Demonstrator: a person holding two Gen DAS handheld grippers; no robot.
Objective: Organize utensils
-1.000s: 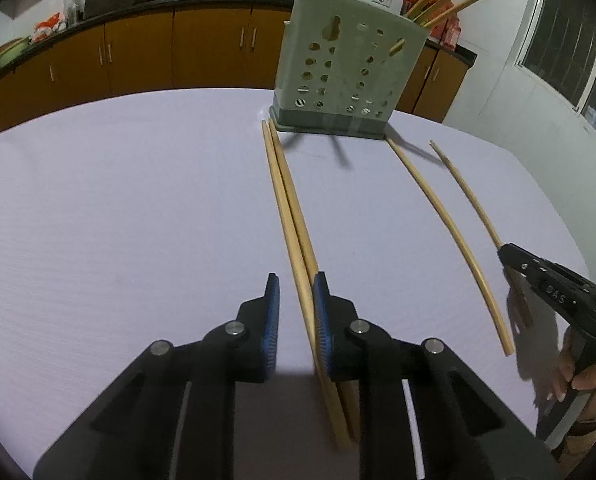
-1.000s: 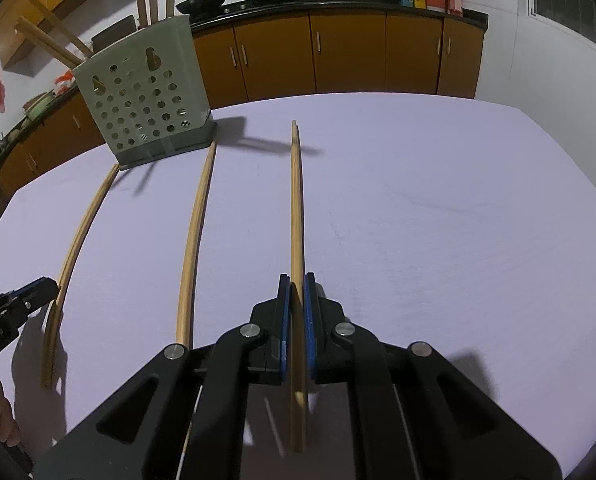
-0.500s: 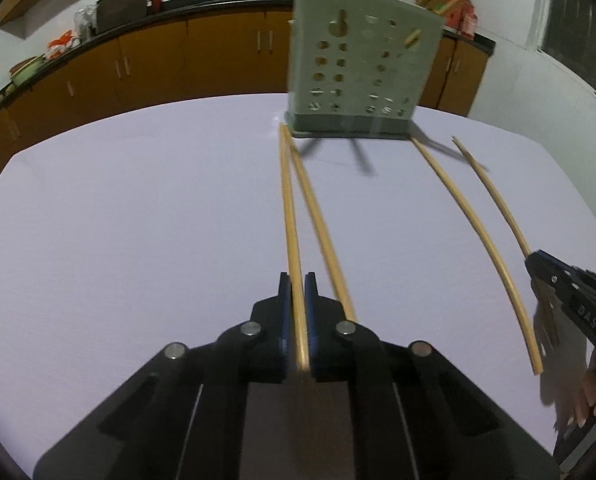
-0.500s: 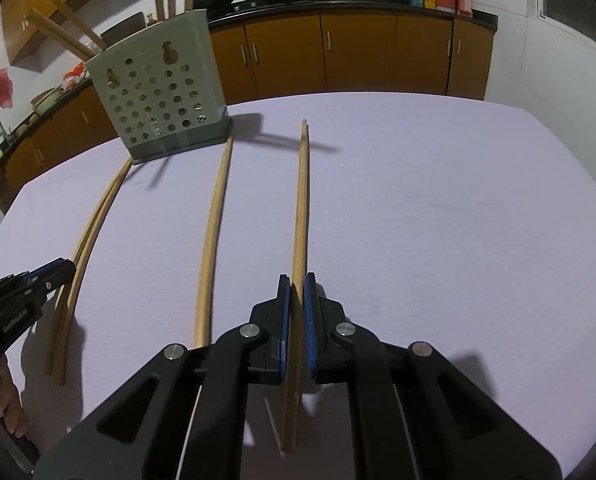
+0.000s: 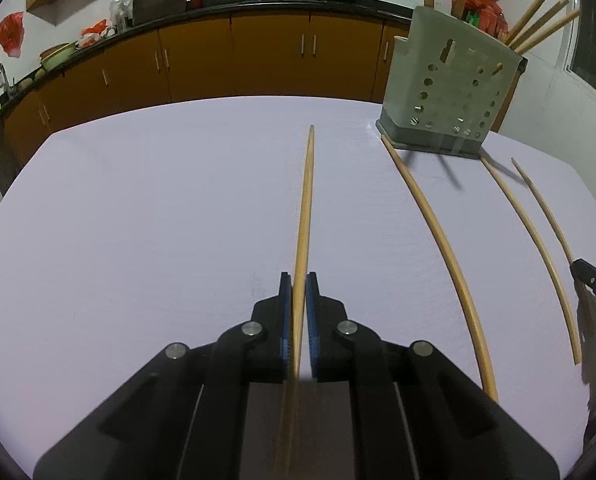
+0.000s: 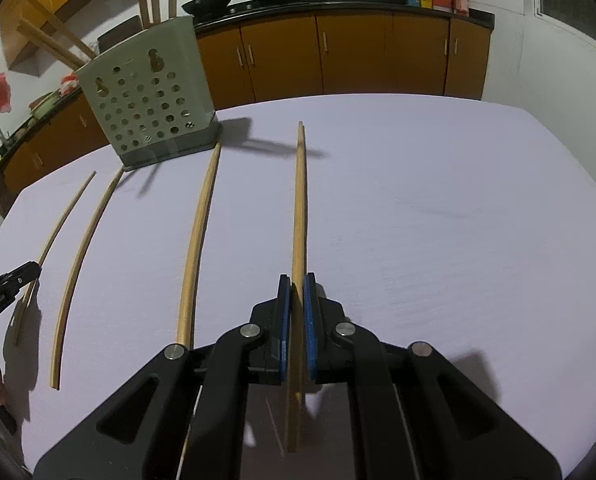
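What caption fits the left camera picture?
Left gripper shut on a chopstick, holder ahead.

The left gripper [image 5: 298,308] is clamped on a chopstick [image 5: 305,200]. The right gripper [image 6: 297,308] likewise pinches another chopstick [image 6: 299,200], both held low over the table [image 5: 158,208].

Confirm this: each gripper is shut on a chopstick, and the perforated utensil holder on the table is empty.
Not quite. The utensil holder is not empty: chopsticks stand up out of its top in the right wrist view. Left gripper and right gripper are each shut on a chopstick.
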